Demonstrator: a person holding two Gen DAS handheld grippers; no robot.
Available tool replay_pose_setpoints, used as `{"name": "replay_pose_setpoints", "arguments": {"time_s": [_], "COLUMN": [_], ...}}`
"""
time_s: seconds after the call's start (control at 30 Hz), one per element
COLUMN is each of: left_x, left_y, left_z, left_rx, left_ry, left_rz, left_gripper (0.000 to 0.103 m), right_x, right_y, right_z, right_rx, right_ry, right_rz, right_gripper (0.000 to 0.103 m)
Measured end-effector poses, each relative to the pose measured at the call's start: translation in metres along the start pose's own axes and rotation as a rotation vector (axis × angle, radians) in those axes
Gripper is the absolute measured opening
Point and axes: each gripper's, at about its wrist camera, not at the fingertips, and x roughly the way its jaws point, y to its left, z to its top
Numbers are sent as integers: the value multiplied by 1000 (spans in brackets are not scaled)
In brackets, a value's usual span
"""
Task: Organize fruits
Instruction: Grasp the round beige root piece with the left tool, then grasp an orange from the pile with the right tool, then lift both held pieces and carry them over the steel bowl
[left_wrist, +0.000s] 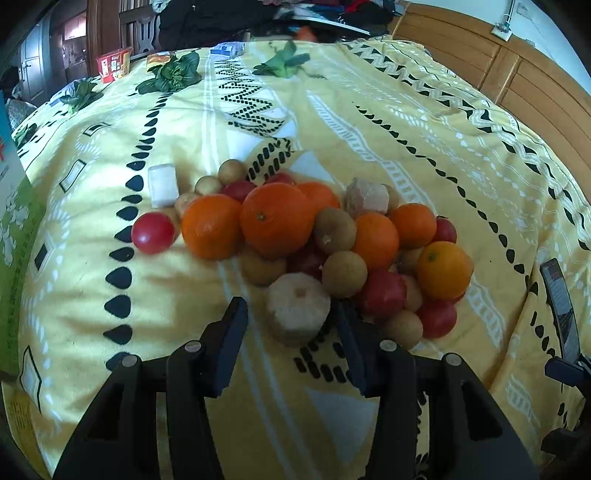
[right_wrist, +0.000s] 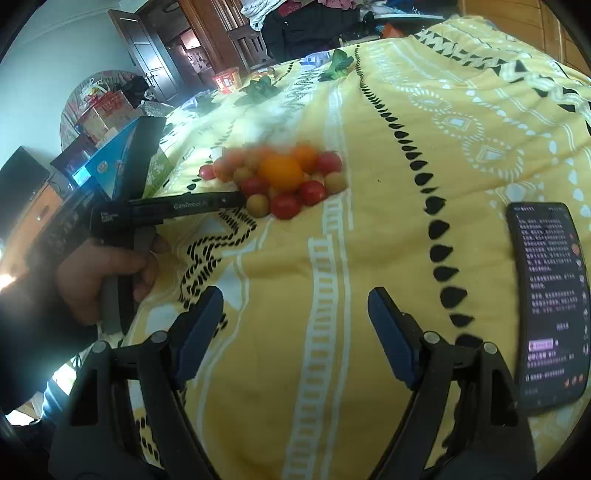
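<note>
On the yellow patterned bedspread (left_wrist: 369, 122), the left gripper (left_wrist: 291, 314) brackets a pale ridged chunk (left_wrist: 297, 302), pads seemingly not pressing; the right gripper (right_wrist: 295, 314) gapes empty; piled round oranges (left_wrist: 275, 221) may roll.

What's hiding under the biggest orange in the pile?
Under the biggest orange a brown round fruit and a red tomato peek out. Anything deeper, and the blanket beneath, is covered.

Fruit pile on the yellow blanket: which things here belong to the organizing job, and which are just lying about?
Job:
- oranges
- red tomatoes
- small brown fruits
- pale stump-like piece, between the left claw tips

Lying about:
- phone
- leafy greens
- red carton
</note>
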Motion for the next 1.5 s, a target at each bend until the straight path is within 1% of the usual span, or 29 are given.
{"name": "replay_pose_setpoints", "arguments": {"time_s": [0.03,0.07,0.1,0.13,0.2,0.3,0.33,0.43,0.53,0.7,0.77,0.83,0.87,0.9,0.93,1.07,1.13,1.23,1.3,1.4,1.5], "left_x": [0,1,0,-2,-11,-30,-36,-44,-46,-46,-45,-46,-46,-47,-48,-56,-63,-72,-72,-68,-69], "left_y": [-1,-3,-3,-3,-3,0,0,3,6,7,6,6,6,5,4,-2,-6,-12,-15,-16,-19], "left_z": [1,2,1,0,-4,-15,-20,-33,-40,-42,-43,-42,-42,-42,-41,-40,-41,-46,-51,-59,-63], "left_rx": [6,12,14,10,-16,-68,-79,-94,-102,-106,-105,-103,-104,-103,-102,-88,-71,-54,-48,-61,-64], "left_ry": [-2,-6,-10,-16,-42,-83,-93,-93,-81,-84,-86,-84,-84,-85,-86,-94,-105,-112,-102,-77,-81], "left_rz": [-7,-13,-5,-2,4,-1,-6,-21,-29,-34,-33,-29,-27,-26,-24,-23,-26,-31,-28,-23,-20], "left_gripper": [43,34,34,34,34,34,34,34,34,34,34,34,34,34,34,34,34,34,34,34,34], "right_x": [1,2,4,5,9,22,30,56,76,97,103,105,103,104,102,81,63,39,30,26,27], "right_y": [1,2,3,4,7,9,8,5,6,10,9,7,8,10,12,20,22,23,21,16,14], "right_z": [3,6,9,12,21,39,47,68,84,91,91,93,93,94,94,91,84,62,45,22,10], "right_rx": [-1,-4,-8,-13,-27,-29,-21,5,-7,-48,-47,-43,-48,-54,-60,-54,-43,-28,-18,13,24], "right_ry": [-2,-3,-2,-4,-18,-38,-33,-15,11,48,60,52,48,47,40,-3,-20,-32,-23,16,48], "right_rz": [3,8,12,16,14,24,26,38,45,17,-2,-3,3,2,-2,27,44,54,53,55,55], "right_gripper": [79,74,70,68,60,60,60,61,61,61,59,52,42,40,40,40,40,40,40,40,40]}}
